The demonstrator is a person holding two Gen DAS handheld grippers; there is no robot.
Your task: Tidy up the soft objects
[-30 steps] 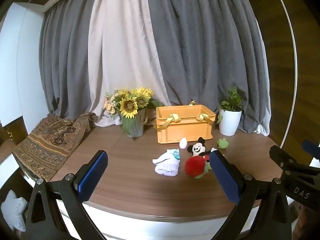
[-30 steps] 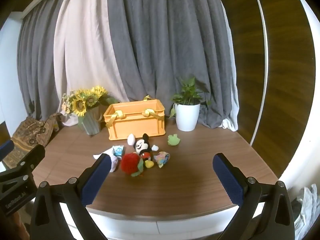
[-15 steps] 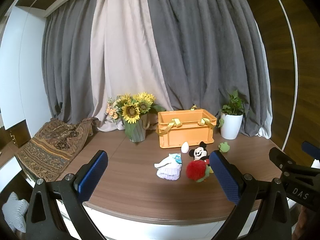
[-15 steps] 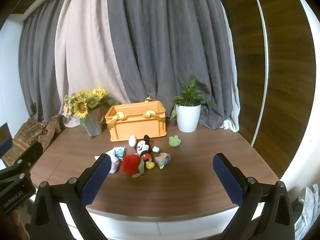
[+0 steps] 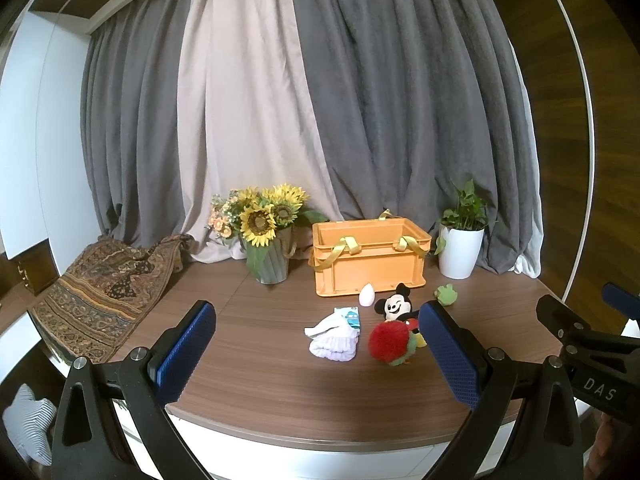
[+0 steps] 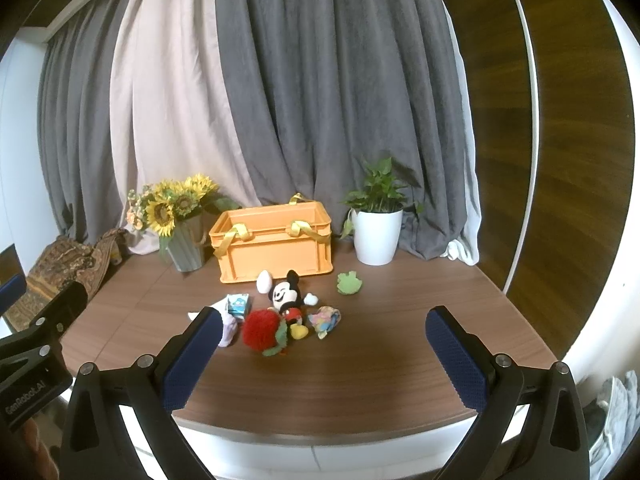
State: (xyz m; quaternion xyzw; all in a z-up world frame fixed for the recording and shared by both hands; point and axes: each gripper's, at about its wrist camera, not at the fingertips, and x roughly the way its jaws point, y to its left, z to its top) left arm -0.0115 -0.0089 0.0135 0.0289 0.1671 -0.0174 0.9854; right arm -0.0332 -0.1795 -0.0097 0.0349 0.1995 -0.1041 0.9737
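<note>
An orange crate [image 5: 370, 258] [image 6: 276, 246] with yellow ribbon handles stands at the back of the brown table. In front of it lie soft toys: a mouse plush [image 5: 396, 306] [image 6: 286, 294], a red fuzzy ball toy [image 5: 390, 342] [image 6: 262, 328], white socks [image 5: 334, 338], a white egg [image 5: 366, 294] [image 6: 264, 281], a green frog [image 5: 446, 294] [image 6: 349, 283] and a pastel cloth toy [image 6: 326, 320]. My left gripper [image 5: 316, 354] is open, well short of the toys. My right gripper [image 6: 322, 356] is open too, nothing between its fingers.
A sunflower vase [image 5: 268, 240] [image 6: 182, 232] stands left of the crate and a white potted plant [image 5: 460, 246] [image 6: 378, 232] right of it. A patterned cloth [image 5: 102, 292] drapes over the table's left edge. Curtains hang behind. The table's front edge [image 6: 320, 436] lies below the fingers.
Both cameras have risen and tilted slightly, so the table and toys sit lower in view. Nothing on the table has moved; both grippers stay open.
</note>
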